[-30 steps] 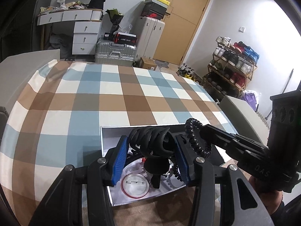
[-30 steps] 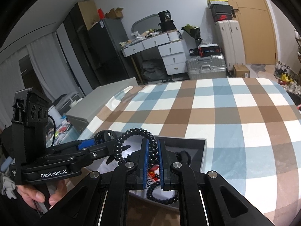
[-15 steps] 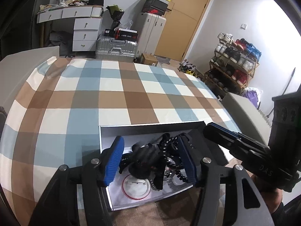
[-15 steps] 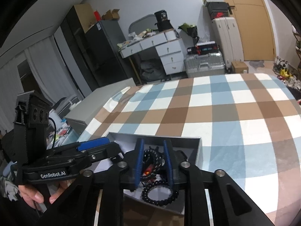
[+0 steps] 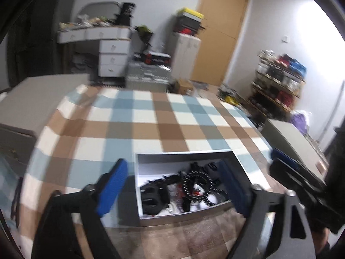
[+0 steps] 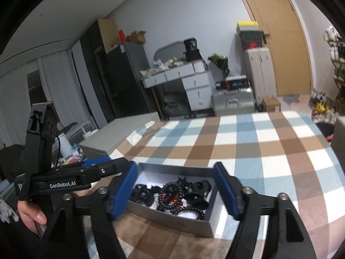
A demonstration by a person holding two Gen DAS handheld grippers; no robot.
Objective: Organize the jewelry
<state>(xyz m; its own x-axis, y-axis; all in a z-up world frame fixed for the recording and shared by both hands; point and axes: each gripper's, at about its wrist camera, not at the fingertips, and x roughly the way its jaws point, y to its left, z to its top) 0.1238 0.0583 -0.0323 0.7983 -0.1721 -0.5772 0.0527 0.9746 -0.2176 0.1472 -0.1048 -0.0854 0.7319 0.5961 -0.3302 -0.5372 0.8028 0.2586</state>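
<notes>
A shallow grey cardboard box with a white inside [image 6: 189,222] sits near the front edge of a table covered by a brown, blue and white checked cloth [image 6: 258,142]. It is one undivided compartment, and all the jewelry in view lies in it: a black beaded bracelet with red accents [image 6: 172,196] near the middle, a second strand of round black beads [image 6: 194,210] against the front wall, a black claw hair clip [image 6: 199,191] toward the right side and another black clip [image 6: 142,194] toward the left. In the left wrist view the pieces blur into a dark tangle, so a firmer count cannot be made.

The left gripper [image 5: 172,185] hangs over the box, its blue-padded jaws standing wide apart after just opening, with nothing between the pads. The right gripper [image 6: 175,191] likewise has its jaws spread, just opened, framing the box without touching the contents. A person's hand [image 6: 30,215] holds the left gripper's handle at the table's left edge.
</notes>
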